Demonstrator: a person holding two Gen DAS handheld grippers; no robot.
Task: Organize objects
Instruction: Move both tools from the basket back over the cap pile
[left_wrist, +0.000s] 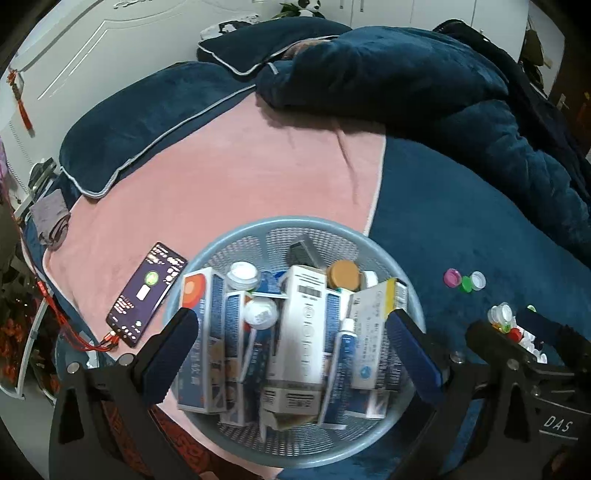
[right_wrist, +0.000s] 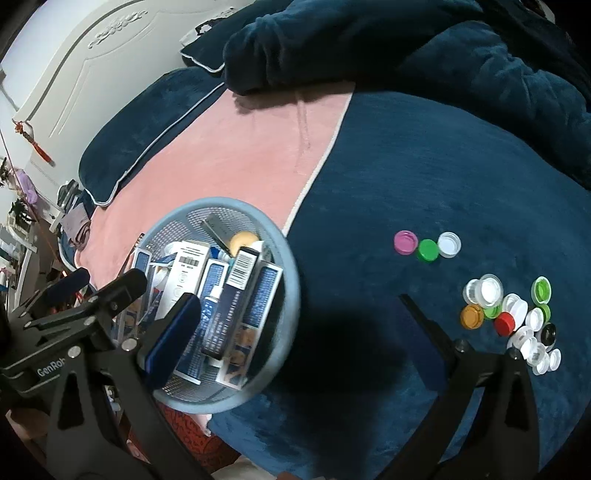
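Observation:
A round grey-blue mesh basket (left_wrist: 295, 223) (right_wrist: 221, 201) sits on the bed, packed with blue-and-white medicine boxes (left_wrist: 301, 325), a small tube (left_wrist: 345, 343) and several round jars. My left gripper (left_wrist: 291, 347) hovers over the basket, its blue-padded fingers spread wide, one at each side, gripping nothing. My right gripper (right_wrist: 299, 328) is also open and empty, above the dark blue blanket just right of the basket. A pink, a green and a white bottle cap (right_wrist: 427, 250) lie in a row, with a pile of several mixed caps (right_wrist: 513, 317) nearer me.
A lit phone (left_wrist: 147, 293) with a red cable lies on the pink sheet (left_wrist: 240, 177) left of the basket. Dark blue pillows (left_wrist: 122, 147) and a bunched quilt (left_wrist: 406, 81) fill the far side. A white headboard (right_wrist: 74, 74) stands at the left.

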